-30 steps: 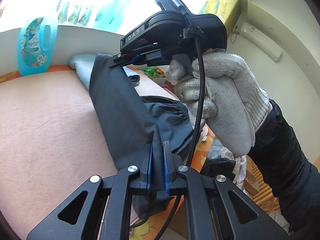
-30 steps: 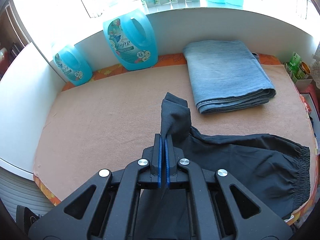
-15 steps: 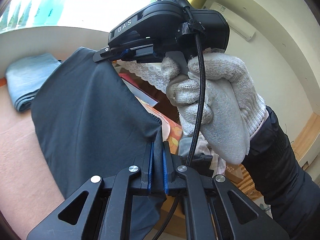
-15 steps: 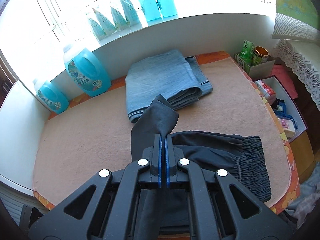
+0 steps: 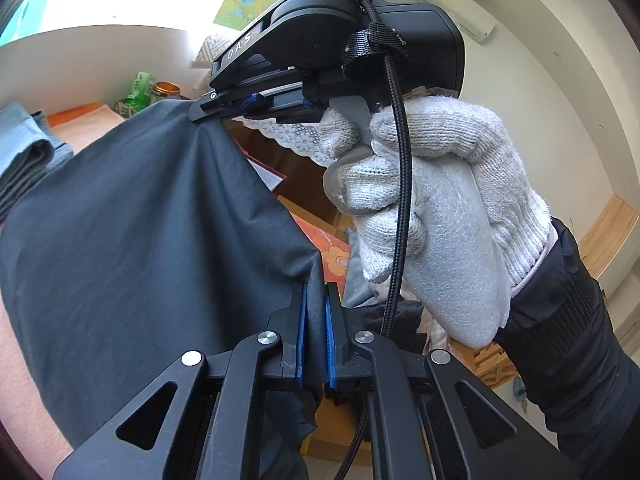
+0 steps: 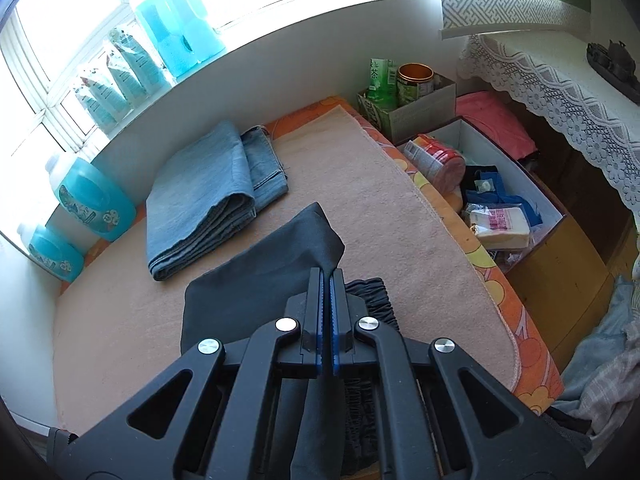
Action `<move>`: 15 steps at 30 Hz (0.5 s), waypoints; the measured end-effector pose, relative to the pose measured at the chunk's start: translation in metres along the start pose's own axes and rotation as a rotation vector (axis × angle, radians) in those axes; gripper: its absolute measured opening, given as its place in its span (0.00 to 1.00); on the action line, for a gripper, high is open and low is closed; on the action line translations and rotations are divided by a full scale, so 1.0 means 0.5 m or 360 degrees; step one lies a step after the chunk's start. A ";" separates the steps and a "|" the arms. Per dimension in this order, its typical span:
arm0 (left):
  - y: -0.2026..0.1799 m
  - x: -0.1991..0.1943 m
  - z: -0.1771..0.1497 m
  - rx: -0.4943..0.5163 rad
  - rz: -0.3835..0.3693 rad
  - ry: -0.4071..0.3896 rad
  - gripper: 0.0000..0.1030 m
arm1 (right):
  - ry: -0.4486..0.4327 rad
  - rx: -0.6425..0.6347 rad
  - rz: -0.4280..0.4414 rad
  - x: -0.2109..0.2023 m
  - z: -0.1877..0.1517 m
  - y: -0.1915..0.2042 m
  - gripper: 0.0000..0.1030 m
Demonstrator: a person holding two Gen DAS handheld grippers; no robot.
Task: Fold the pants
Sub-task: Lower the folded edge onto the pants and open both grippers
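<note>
The dark grey pants (image 5: 132, 248) hang stretched between my two grippers above the beige table cover (image 6: 360, 184). My left gripper (image 5: 316, 292) is shut on one corner of the cloth. My right gripper (image 6: 326, 276) is shut on the other corner; in the left wrist view it (image 5: 208, 106) sits up and left, held by a white-gloved hand (image 5: 432, 208). The lifted leg is doubled over the lower part, whose elastic waistband (image 6: 372, 292) lies on the cover under the right gripper.
Folded blue jeans (image 6: 208, 196) lie at the back of the cover. Blue detergent bottles (image 6: 92, 200) stand along the white wall. An open box of clutter (image 6: 492, 196) and a carton with cans (image 6: 408, 96) stand past the right edge.
Both grippers have swung right with the pants' leg end, carrying it over toward the waistband. The cloth now spreads wider between them.
</note>
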State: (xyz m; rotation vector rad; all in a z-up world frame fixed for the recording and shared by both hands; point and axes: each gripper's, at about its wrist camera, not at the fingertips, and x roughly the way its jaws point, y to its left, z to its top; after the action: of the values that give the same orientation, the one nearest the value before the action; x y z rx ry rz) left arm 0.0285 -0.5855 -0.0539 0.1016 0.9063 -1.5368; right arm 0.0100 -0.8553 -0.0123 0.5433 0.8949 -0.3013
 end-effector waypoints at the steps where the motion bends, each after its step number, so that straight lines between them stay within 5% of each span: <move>1: 0.000 0.013 0.003 0.0001 0.0001 0.0009 0.06 | 0.0011 0.0013 -0.0013 0.011 0.000 -0.014 0.03; 9: -0.042 0.051 0.003 0.0016 0.0080 0.0039 0.11 | 0.0031 0.0034 0.0001 0.066 -0.002 -0.059 0.03; 11: -0.050 0.057 -0.003 0.0010 0.0129 0.0057 0.31 | -0.0005 0.0024 -0.0034 0.055 -0.003 -0.057 0.06; 12: -0.042 0.065 0.000 -0.0001 0.0143 0.0062 0.34 | -0.0029 0.0008 -0.0052 0.045 -0.005 -0.055 0.11; 15: -0.040 0.055 -0.012 -0.0022 0.0173 0.0075 0.45 | -0.0100 0.0005 -0.0053 0.002 -0.012 -0.057 0.45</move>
State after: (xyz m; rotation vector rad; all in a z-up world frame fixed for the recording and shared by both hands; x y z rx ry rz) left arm 0.0026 -0.6060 -0.0640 0.1749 0.9338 -1.4318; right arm -0.0066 -0.8754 -0.0250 0.5193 0.8438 -0.3483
